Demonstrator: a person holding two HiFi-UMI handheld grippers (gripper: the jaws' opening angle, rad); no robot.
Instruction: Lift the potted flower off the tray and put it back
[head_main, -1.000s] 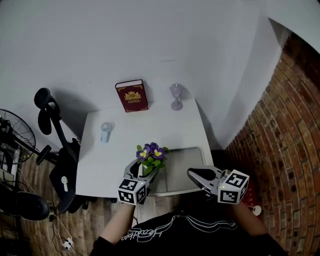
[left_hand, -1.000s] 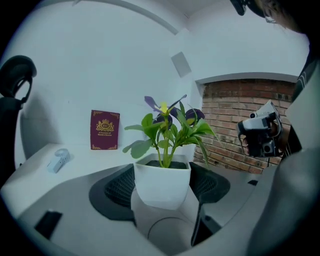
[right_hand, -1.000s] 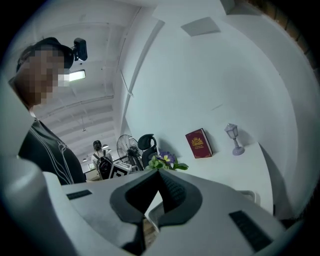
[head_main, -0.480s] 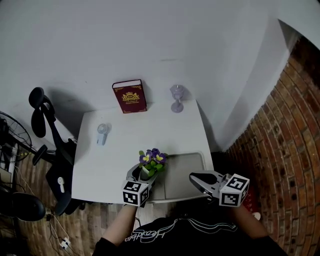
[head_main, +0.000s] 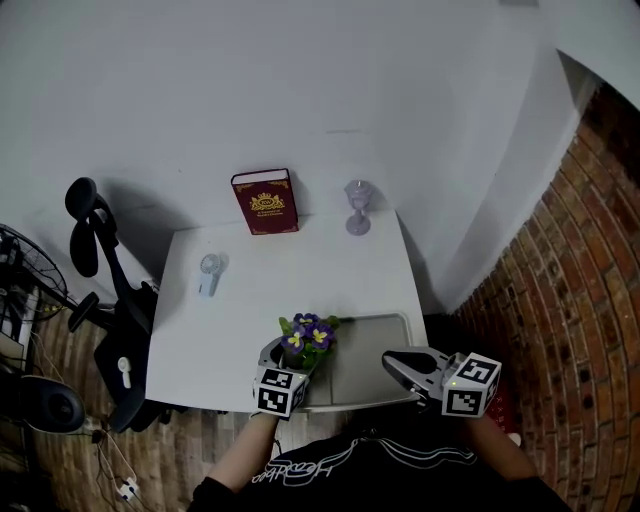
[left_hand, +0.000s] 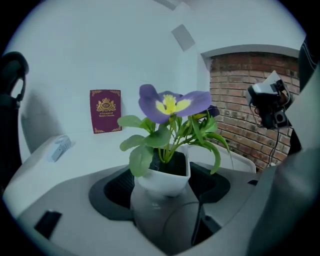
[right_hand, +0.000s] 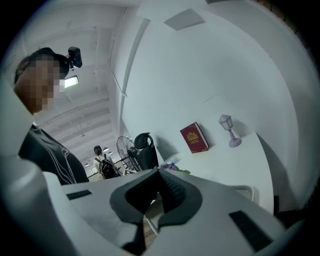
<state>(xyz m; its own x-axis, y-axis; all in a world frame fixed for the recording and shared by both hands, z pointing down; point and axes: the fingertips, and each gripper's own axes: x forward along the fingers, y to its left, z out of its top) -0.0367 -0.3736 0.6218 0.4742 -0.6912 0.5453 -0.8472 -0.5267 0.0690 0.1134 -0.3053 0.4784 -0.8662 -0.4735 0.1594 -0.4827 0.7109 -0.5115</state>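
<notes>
- White tabletop (head_main: 300, 270) — the biggest thing here. The grey tray (head_main: 375, 345) is set on its near right part, right at the front edge.
- The put-back hinges on tray vs plant. The tray's bare floor is found to the right of the potted flower (left_hand: 162, 172), which is held at about the tray's left rim. Whether its base is touching anything can't be told.
- The left gripper (head_main: 292, 358) is clearly the nearer one — its jaws are clamped on the sides of the white pot. The right gripper (right_hand: 159, 187) is held just off the tray's near right corner. Its jaws are closed together with nothing in them.
- The potted flower is carried upright, long axis vertical. The pot body is wedged between the dark pads, and the leaves and purple blooms are left poking out above the jaws. Probably only a short shift to the right and a straight lowering is needed, with the pot kept level so nothing gets tipped.
</notes>
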